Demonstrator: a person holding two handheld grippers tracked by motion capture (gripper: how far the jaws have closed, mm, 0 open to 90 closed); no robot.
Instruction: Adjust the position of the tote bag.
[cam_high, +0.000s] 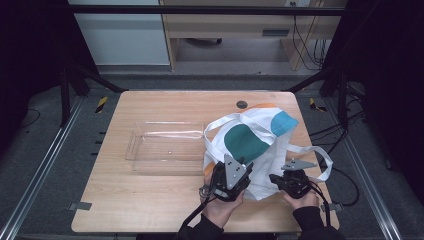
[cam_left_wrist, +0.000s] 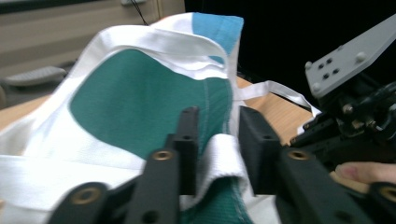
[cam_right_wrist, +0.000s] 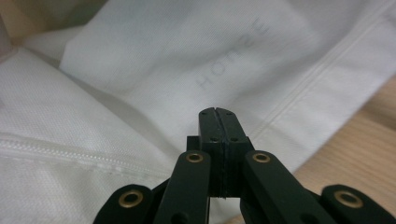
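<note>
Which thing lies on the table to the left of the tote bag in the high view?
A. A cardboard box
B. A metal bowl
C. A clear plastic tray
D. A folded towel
C: a clear plastic tray lies flat on the wooden table, just left of the white tote bag with its teal patches.

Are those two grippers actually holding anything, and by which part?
Left gripper: open around the bag's rim, not pinching. Right gripper: shut; any cloth caught cannot be told.
</note>
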